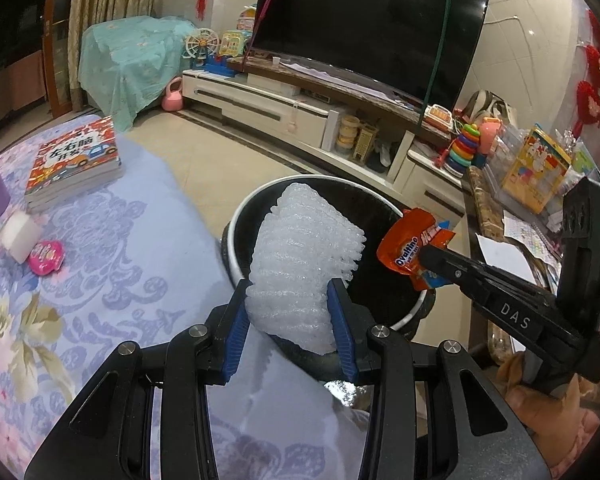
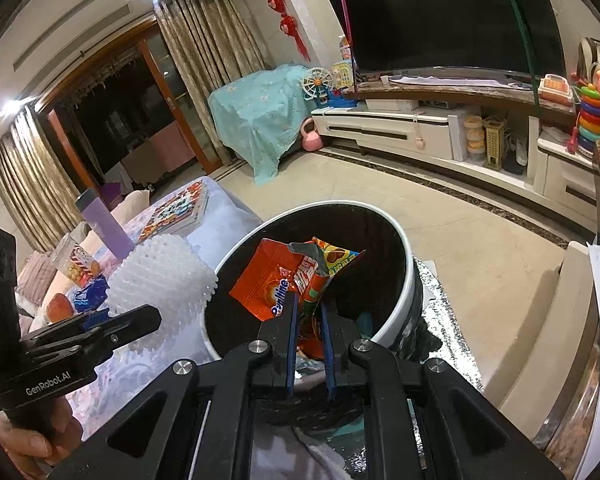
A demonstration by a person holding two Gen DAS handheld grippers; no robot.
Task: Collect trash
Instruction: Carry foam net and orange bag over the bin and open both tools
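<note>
left gripper (image 1: 296,312) pinching foam net (image 1: 300,264) at frame centre, right gripper (image 2: 310,312) pinching wrappers (image 2: 284,276); released early, foam could miss bin (image 2: 404,280).

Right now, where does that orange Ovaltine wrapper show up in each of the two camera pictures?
Left wrist view: the Ovaltine wrapper sits right of centre, pinched at the tip of the right gripper, beside the bin's far-right rim.
Right wrist view: the wrapper is near centre, above the closed jaws, over the bin's opening.
Shared landmark: the white-rimmed black trash bin.
</note>
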